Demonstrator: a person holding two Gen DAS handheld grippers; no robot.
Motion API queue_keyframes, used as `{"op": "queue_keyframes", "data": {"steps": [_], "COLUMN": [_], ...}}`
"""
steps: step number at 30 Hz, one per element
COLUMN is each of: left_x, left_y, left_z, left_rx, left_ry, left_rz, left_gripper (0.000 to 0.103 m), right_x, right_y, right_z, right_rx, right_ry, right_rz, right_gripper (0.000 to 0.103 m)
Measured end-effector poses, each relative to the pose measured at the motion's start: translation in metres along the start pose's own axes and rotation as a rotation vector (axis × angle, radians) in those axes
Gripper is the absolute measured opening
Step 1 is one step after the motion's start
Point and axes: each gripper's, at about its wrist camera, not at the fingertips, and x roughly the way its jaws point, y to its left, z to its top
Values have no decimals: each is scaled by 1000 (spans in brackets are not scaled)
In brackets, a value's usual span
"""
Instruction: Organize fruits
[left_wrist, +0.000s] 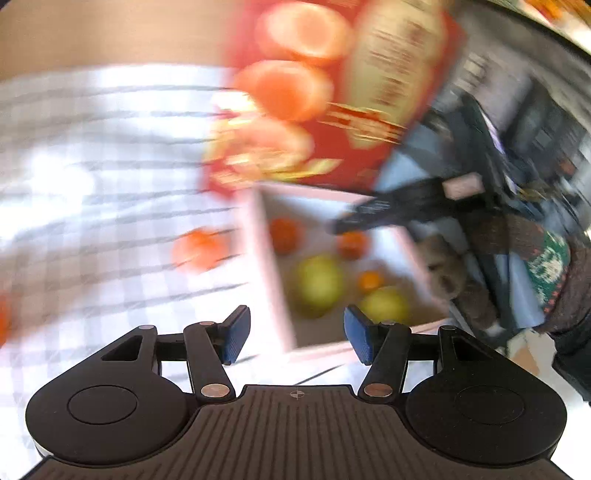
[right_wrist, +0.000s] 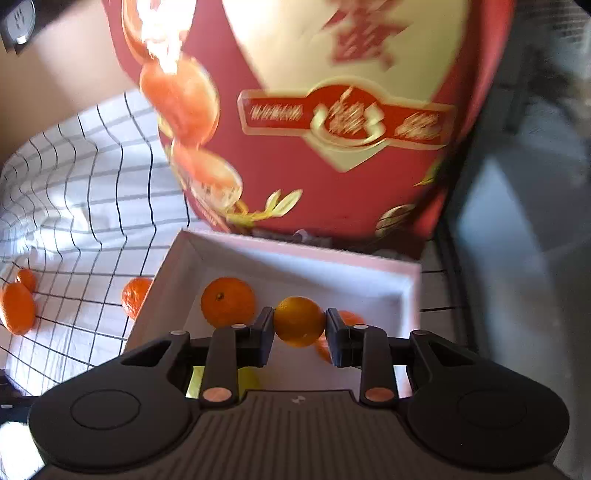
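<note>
An open white box (right_wrist: 295, 254) stands on the checked cloth with its red lid (right_wrist: 332, 147) raised behind it. My right gripper (right_wrist: 299, 325) is shut on an orange (right_wrist: 299, 321) above the box. On the box floor lies another orange (right_wrist: 227, 301), and a third orange (right_wrist: 351, 318) shows past the right finger. In the blurred left wrist view the box (left_wrist: 266, 258) holds two green pears (left_wrist: 317, 286) and small oranges (left_wrist: 284, 234). My left gripper (left_wrist: 295, 314) hovers open and empty at the box's near corner. A loose orange (left_wrist: 199, 251) lies on the cloth left of the box.
More loose oranges (right_wrist: 16, 308) (right_wrist: 135, 295) lie on the checked tablecloth (right_wrist: 92, 184) left of the box. The right gripper's dark body (left_wrist: 388, 206) reaches over the box in the left wrist view, with a person's patterned sleeve (left_wrist: 546, 266) behind it. The table edge runs right of the box.
</note>
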Motion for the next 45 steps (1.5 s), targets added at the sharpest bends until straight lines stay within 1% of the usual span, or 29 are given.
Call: {"op": "queue_keyframes", "data": {"steps": [2, 3, 4, 6, 8, 9, 10, 11, 13, 15, 17, 20, 21, 24, 25, 26, 28, 30, 32, 34, 35, 36, 37, 38, 39, 41, 45], "left_x": [-15, -21, -30, -43, -57, -67, -72, -74, -82, -90, -99, -107, -111, -124, -126, -127, -126, -124, -122, -120, -118, -116, -114, -111, -109, -103, -93], "left_y": [35, 51, 67, 97, 120, 130, 138, 141, 148, 145, 146, 145, 145, 147, 148, 150, 154, 157, 158, 156, 155, 154, 153, 152, 151, 147, 136], "left_z": [-13, -17, -24, -37, -52, -57, -62, -66, -74, -80, -87, -94, -96, -105, -108, -110, -114, -115, -115, -114, -114, -113, -112, -111, -110, -108, -101], "left_rx": [-95, -136, -182, -270, -341, -366, -388, -401, -406, -386, -362, -342, -337, -329, -332, -337, -351, -362, -361, -352, -346, -340, -336, -331, -327, -313, -270], "left_ry": [-16, -21, -22, -16, -21, -24, -26, -30, -45, -56, -67, -75, -77, -87, -89, -88, -81, -74, -74, -71, -68, -65, -62, -59, -55, -47, -29], "left_rz": [65, 101, 142, 211, 255, 268, 276, 280, 285, 290, 293, 284, 279, 258, 252, 251, 254, 248, 238, 227, 221, 215, 209, 200, 192, 175, 140], "left_gripper": [61, 61, 61, 61, 61, 61, 61, 61, 61, 61, 61, 61, 61, 61, 61, 61, 61, 61, 61, 61, 61, 61, 61, 61, 61, 61, 61], "right_x": [12, 17, 20, 22, 16, 12, 9, 6, 4, 9, 18, 41, 50, 79, 85, 90, 93, 93, 91, 85, 81, 75, 69, 61, 53, 36, 13], "right_y": [8, 12, 15, 25, 39, 50, 62, 77, 102, 128, 151, 178, 182, 187, 187, 185, 186, 190, 197, 203, 206, 208, 209, 209, 209, 209, 212], "right_z": [0, -2, -4, -7, -6, -6, -5, -4, -1, 4, 10, 21, 23, 30, 29, 28, 28, 25, 22, 17, 14, 12, 10, 8, 6, -1, -25], "right_rx": [1, 6, 7, 3, -26, -53, -86, -124, -191, -251, -289, -297, -296, -287, -277, -266, -271, -282, -302, -349, -364, -371, -366, -356, -346, -330, -330], "right_ry": [31, 36, 35, 18, -16, -37, -59, -80, -108, -115, -99, -47, -28, 32, 50, 68, 79, 84, 82, 66, 56, 46, 38, 32, 29, 33, 49], "right_rz": [-1, -9, -15, -32, -26, -24, -27, -32, -42, -50, -49, -46, -57, -131, -142, -142, -123, -115, -113, -125, -120, -112, -102, -83, -56, 11, 92], "right_gripper": [31, 38, 40, 42, 45, 51, 55, 57, 57, 57, 57, 57, 57, 56, 55, 47, 45, 33, 32, 29, 25, 20, 16, 6, 5, 5, 5]}}
